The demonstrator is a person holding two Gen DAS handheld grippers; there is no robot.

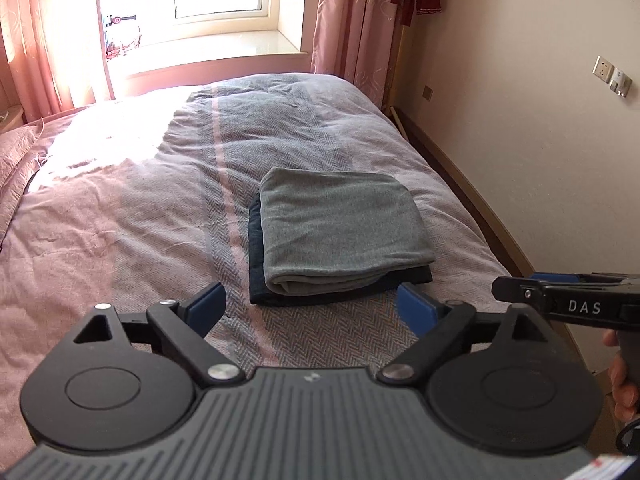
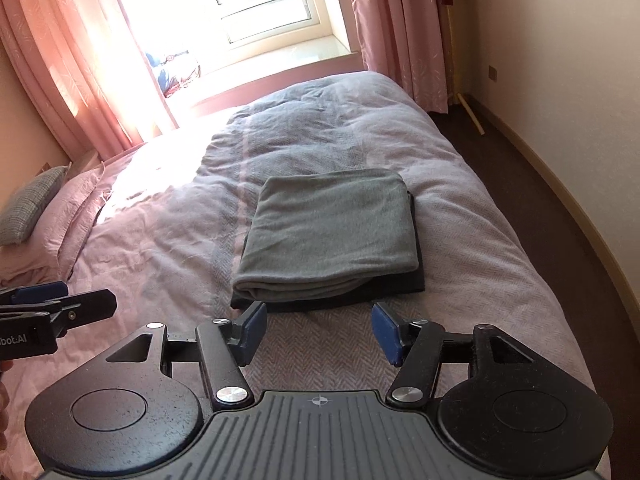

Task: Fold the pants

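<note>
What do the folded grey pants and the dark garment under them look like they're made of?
Folded grey pants: soft matte knit, probably cotton jersey; heathered surface, rounded folds. Dark navy garment underneath: only its edges show; looks like thicker matte cloth, fibre unclear.

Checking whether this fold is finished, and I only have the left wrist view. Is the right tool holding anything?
Observer: No. The right tool stands open with nothing between its pads, just short of the near edge of the folded grey pants.
Operator: Is anything else on the bed that I cannot see from here?
Observer: Yes. A checked pillow lies at the far left edge, leaning on the pink bedding, well away from the pants.
</note>
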